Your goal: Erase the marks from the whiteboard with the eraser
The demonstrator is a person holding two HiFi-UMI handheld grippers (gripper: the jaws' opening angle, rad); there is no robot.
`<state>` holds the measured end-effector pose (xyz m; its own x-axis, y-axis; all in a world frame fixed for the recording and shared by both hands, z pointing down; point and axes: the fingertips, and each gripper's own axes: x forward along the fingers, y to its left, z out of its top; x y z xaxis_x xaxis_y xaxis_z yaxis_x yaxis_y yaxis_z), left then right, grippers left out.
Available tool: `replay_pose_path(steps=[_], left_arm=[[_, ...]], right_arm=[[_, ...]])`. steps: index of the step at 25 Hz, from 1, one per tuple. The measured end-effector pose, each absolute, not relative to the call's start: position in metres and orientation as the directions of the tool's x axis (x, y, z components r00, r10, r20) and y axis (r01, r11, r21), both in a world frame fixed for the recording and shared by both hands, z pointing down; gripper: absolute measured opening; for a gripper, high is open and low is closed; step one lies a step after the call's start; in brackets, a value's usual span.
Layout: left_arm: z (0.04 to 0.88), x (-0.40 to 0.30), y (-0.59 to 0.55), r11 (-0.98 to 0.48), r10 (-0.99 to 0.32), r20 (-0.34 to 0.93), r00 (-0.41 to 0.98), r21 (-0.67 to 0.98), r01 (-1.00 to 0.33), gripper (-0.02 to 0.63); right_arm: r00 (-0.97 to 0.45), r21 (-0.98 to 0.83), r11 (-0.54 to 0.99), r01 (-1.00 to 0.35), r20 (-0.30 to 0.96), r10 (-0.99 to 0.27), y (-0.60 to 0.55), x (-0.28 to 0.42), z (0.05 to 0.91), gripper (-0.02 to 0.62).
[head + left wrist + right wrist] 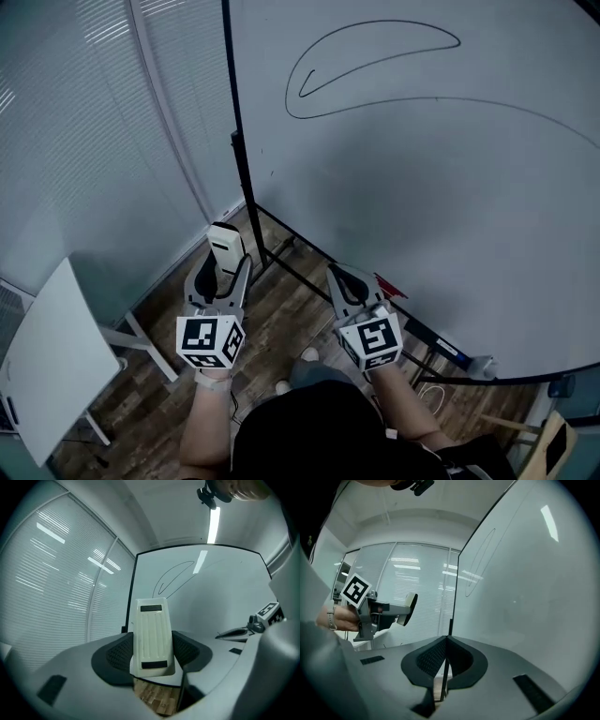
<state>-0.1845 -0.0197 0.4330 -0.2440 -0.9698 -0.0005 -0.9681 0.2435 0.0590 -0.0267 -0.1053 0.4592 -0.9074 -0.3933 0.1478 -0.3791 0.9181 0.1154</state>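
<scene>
The left gripper clamps the eraser by its long edges; it looks light, rigid and smooth-sided. The right gripper is closed and empty.

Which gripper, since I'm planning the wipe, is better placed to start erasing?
Left. The left gripper is shut on the eraser; the right gripper is shut on nothing. Both hang below the marks on the whiteboard.
</scene>
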Motion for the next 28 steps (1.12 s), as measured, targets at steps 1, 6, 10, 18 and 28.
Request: replay_pose_path(steps=[1,6,10,18,28], left_arm=[[0.426,-0.19,-0.038,0.233,-0.972,-0.016,-0.234,0.048,-0.971,0.264],[0.4,-0.212,-0.128,0.171,-0.982,-0.076,-0.171,0.01,-0.985,0.264],[0.387,-0.226,-0.181,0.142,-0.983,-0.116,-0.145,0.035,-0.989,0.264],[0.355,-0.242,-0.26,0.029,-0.974,-0.224,-0.032,0.014,-0.999,0.264],[0.338,-0.248,-0.284,-0.05,-0.952,-0.299,0.063,-0.05,-0.997,0.264]], right_arm=[[-0.902,0.117,0.913,-0.39,0.151,-0.405,-0.116,-0.029,0.46,0.026],[-0.876,0.135,0.887,-0.441,0.148,-0.458,-0.167,-0.035,0.454,0.026],[-0.876,0.096,0.887,-0.451,0.145,-0.461,-0.188,-0.039,0.445,0.026],[-0.789,0.179,0.798,-0.575,0.137,-0.599,-0.208,-0.041,0.428,0.026],[-0.585,0.191,0.601,-0.776,0.138,-0.799,-0.188,-0.026,0.438,0.026]])
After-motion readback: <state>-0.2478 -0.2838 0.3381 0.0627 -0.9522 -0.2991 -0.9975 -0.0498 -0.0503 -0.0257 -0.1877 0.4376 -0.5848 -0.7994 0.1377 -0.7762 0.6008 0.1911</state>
